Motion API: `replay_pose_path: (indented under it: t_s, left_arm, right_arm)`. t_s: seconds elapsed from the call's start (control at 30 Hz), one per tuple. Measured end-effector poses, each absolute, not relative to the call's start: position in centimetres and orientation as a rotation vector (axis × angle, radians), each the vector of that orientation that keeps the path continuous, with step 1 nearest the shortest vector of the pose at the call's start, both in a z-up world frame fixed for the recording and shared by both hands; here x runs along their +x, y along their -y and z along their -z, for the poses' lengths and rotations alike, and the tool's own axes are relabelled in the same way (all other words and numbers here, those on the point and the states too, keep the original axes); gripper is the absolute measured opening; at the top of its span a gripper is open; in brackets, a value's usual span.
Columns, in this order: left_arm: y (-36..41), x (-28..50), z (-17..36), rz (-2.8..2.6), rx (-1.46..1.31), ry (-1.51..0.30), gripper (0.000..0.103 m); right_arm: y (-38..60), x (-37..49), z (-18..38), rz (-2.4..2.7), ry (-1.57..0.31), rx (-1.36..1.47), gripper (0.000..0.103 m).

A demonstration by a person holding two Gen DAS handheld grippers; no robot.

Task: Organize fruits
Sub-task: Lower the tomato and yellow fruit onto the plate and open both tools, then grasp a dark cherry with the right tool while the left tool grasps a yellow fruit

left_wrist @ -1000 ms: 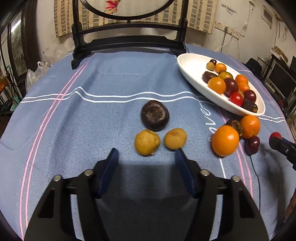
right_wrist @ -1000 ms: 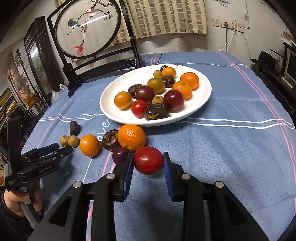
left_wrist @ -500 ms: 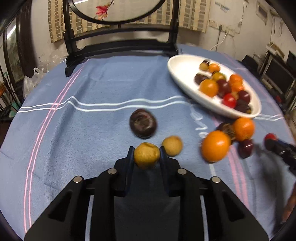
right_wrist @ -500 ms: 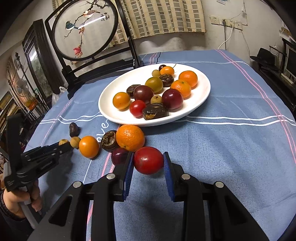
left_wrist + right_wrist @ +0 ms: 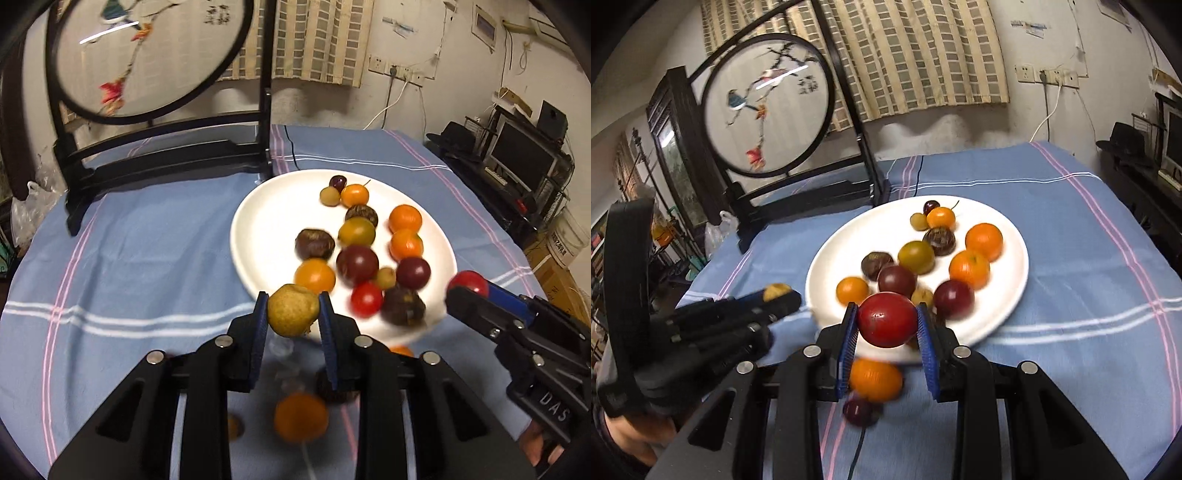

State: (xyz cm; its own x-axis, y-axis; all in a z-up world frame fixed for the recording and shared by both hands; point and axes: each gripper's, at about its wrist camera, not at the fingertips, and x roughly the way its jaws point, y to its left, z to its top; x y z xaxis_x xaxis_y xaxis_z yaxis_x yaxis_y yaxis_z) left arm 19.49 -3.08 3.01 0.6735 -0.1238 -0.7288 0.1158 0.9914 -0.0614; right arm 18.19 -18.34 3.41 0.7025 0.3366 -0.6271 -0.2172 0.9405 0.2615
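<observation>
My left gripper (image 5: 293, 316) is shut on a small yellow-brown fruit (image 5: 292, 309), held in the air just before the near rim of the white plate (image 5: 258, 221). My right gripper (image 5: 887, 325) is shut on a red tomato (image 5: 887, 319), lifted over the plate's (image 5: 834, 258) near edge. The plate holds several oranges, dark plums and small tomatoes. In the left wrist view the right gripper (image 5: 466, 287) comes in from the right with its tomato. In the right wrist view the left gripper (image 5: 779, 293) shows at the left with its fruit.
An orange (image 5: 301, 416) and a dark fruit (image 5: 332, 387) lie on the blue tablecloth below my left gripper. An orange (image 5: 875, 380) and a dark plum (image 5: 857, 410) lie under the right one. A black-framed round embroidery screen (image 5: 766, 107) stands behind the plate.
My left gripper closed on the yellow-brown fruit, lifted it and carried it toward the plate. My right gripper rose with the red tomato and moved over the plate's near edge.
</observation>
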Motion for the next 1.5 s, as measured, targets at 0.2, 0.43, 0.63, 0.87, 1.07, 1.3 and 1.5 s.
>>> replay_pose_path:
  t_s: [0.2, 0.43, 0.63, 0.87, 1.07, 1.3, 1.5]
  left_arm:
    - [4.0, 23.3, -1.3, 0.107, -0.01, -0.856, 0.027]
    - [3.3, 22.6, -0.4, 0.074, -0.113, -0.822, 0.079]
    - [2.5, 19.7, -1.2, 0.095, -0.112, -0.798, 0.088]
    - [-0.2, 16.5, -1.2, 0.039, -0.102, -0.777, 0.089]
    - [-2.3, 14.5, -0.1, 0.023, -0.137, -0.812, 0.089]
    - [-3.9, 12.9, 0.6, 0.005, -0.148, -0.828, 0.089]
    - [-4.6, 12.6, 1.4, -0.006, -0.156, -0.86, 0.089]
  right_arm:
    - [19.5, 22.2, -0.6, -0.315, -0.796, 0.29, 0.033]
    - [21.3, 22.3, 0.4, -0.299, -0.789, 0.352, 0.06]
    - [21.1, 21.1, -0.5, -0.298, -0.768, 0.32, 0.06]
    - [19.3, 18.7, -0.8, -0.312, -0.778, 0.207, 0.06]
    - [17.3, 15.3, 0.1, -0.325, -0.814, 0.071, 0.059]
    - [13.8, 13.7, 2.0, -0.324, -0.862, -0.075, 0.046]
    - [12.5, 14.1, 2.9, -0.295, -0.861, -0.126, 0.034]
